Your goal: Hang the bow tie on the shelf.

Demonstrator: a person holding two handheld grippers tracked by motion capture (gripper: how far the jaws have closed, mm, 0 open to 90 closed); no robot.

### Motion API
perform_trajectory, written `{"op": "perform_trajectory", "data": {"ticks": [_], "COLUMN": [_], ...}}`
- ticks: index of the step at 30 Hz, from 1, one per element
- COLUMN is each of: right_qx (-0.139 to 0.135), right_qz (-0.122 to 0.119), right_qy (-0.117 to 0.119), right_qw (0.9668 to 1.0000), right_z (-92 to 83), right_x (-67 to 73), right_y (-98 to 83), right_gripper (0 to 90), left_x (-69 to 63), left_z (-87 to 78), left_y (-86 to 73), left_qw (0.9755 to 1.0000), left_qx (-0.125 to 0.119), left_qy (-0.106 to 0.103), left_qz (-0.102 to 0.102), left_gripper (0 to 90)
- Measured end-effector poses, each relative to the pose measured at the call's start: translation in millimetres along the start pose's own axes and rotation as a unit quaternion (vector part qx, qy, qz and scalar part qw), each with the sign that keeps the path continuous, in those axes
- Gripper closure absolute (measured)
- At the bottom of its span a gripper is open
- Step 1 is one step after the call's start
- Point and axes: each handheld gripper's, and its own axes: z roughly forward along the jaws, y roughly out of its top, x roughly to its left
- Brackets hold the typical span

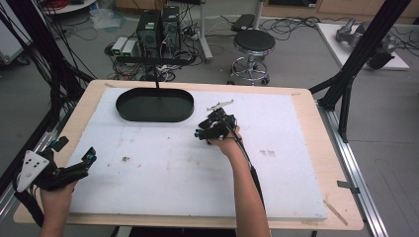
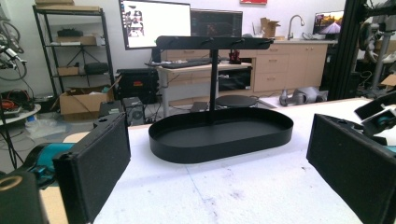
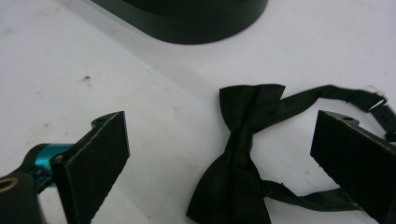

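Note:
A black bow tie (image 3: 236,158) lies flat on the white foam board (image 1: 163,173), its thin strap (image 3: 322,95) curling off to the right. My right gripper (image 3: 222,140) hovers low over it, open, one jaw on each side of the knot and neither touching the fabric. In the high view the right gripper (image 1: 201,128) sits mid-board, just right of the black oval tray (image 1: 154,114). My left gripper (image 1: 76,149) rests at the board's near left corner, open and holding nothing. It faces the tray (image 2: 219,140) and the tray's upright post with a crossbar (image 2: 214,43).
The foam board covers a wooden table (image 1: 316,113). The tray's dark wall (image 3: 196,21) stands just beyond the bow tie. Black frame struts (image 1: 356,59) rise at the table's right, and a stool (image 1: 253,42) and computers (image 1: 158,27) stand on the floor behind.

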Motion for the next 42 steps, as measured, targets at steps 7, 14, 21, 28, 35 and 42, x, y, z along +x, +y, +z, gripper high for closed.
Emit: {"op": "perform_trajectory", "data": {"ticks": [7, 14, 21, 28, 35, 42], "right_qx": [0.048, 0.055, 0.061, 0.073, 0.067, 0.002], "right_qz": [0.03, 0.026, 0.027, 0.012, -0.018, -0.058], "right_qy": [0.002, 0.01, 0.004, -0.023, -0.051, -0.067], "right_qw": [0.9984, 0.9981, 0.9978, 0.997, 0.9963, 0.996], "right_z": [20.1, 22.7, 20.8, 17.9, 11.7, -9.9], "right_x": [-9.0, -8.7, -8.7, -7.2, -0.5, 10.2], "right_y": [-4.8, -4.4, -3.5, -2.9, -0.6, 9.5], "right_gripper": [17.7, 33.6, 48.0, 70.6, 74.7, 75.2], "left_x": [3.3, 4.8, 4.1, 3.9, 5.3, 5.2], "left_z": [-2.3, -4.1, -4.2, -4.1, -4.6, -5.0], "left_y": [-0.8, -1.4, -1.4, -1.8, -2.2, -1.8], "left_qw": [1.0, 0.9999, 1.0, 1.0, 0.9999, 0.9999], "left_qx": [-0.001, 0.0, 0.0, 0.001, 0.002, 0.0], "left_qy": [0.004, 0.006, 0.006, 0.006, 0.009, 0.009], "left_qz": [-0.005, -0.008, -0.008, -0.007, -0.008, -0.008], "left_gripper": [6.7, 6.7, 6.7, 6.7, 6.7, 6.7]}}
